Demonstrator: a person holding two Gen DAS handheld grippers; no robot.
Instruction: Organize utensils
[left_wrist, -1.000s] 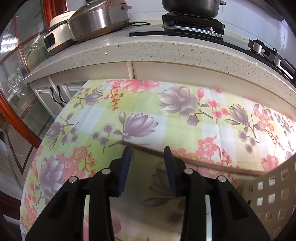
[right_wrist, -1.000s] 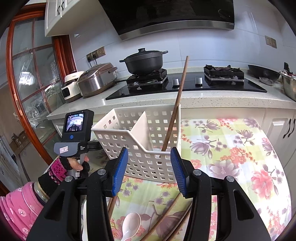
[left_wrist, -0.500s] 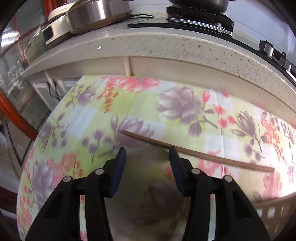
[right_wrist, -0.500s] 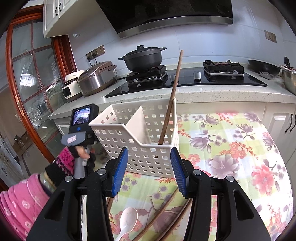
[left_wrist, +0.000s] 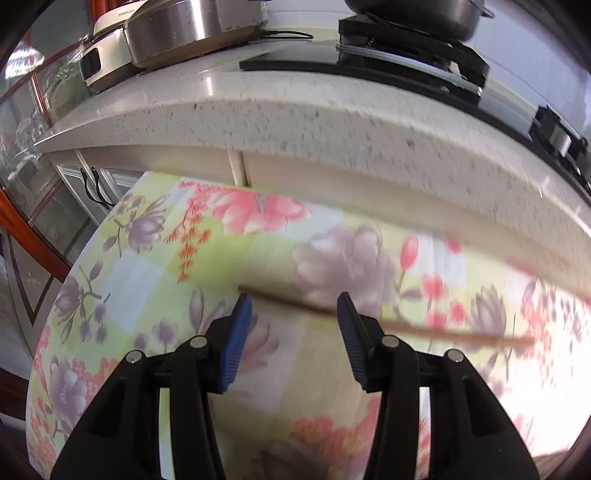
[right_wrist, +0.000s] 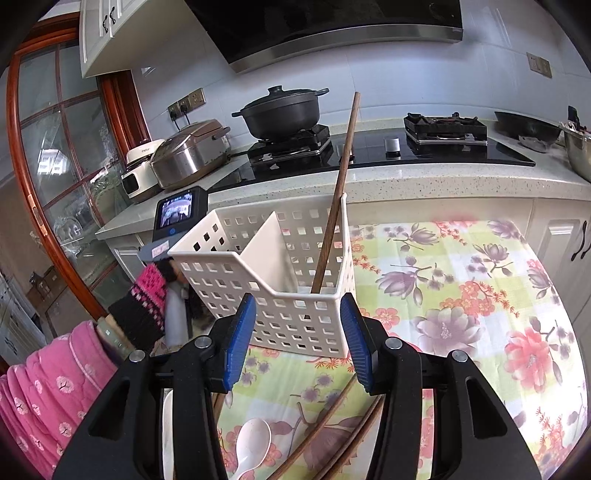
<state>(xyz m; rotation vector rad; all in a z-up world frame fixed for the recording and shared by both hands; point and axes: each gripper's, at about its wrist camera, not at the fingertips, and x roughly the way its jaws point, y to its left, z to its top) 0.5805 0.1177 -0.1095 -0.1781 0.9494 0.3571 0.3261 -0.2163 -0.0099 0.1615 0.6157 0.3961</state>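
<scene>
landmark: white perforated basket (right_wrist: 280, 295) on floral tablecloth (right_wrist: 461, 295), 2 compartments split by a solid divider (right_wrist: 266, 251)
L gripper (left_wrist: 291, 314): pts down at the cloth behind/left of basket, blue pads (left_wrist: 236, 343); jaws just been opening, now part-open, nothing pinched
loose chopstick (left_wrist: 424, 330): flat on cloth in L wrist view, blurred; its left end lies across the gap betw the L fingertips, rest runs off to the right past the right pad. Pads not pressing it, as far as I can tell
R gripper (right_wrist: 297, 328): in front of basket, aimed at its front wall, jaws part-open, empty
chopstick in basket (right_wrist: 336, 206): stands tilted in the right-hand compartment, leans on the back rim, top sticks well above basket
left compartment: looks empty from R wrist view, bottom not fully visible
more chopsticks (right_wrist: 325, 424): 2 or so lying on cloth on the near side of basket, under/betw R gripper fingers, untouched
white spoon (right_wrist: 251, 443): on cloth, near side of basket, just left of those chopsticks
person's L hand (right_wrist: 155, 291): left of basket, pink/black knit glove, pink sleeve (right_wrist: 55, 387); holds the L gripper handle, its screen (right_wrist: 177, 214) shows above basket's left corner
beyond basket: speckled counter (right_wrist: 443, 181), black pot (right_wrist: 284, 114) on the hob, steel cooker (right_wrist: 188, 155) to its left
</scene>
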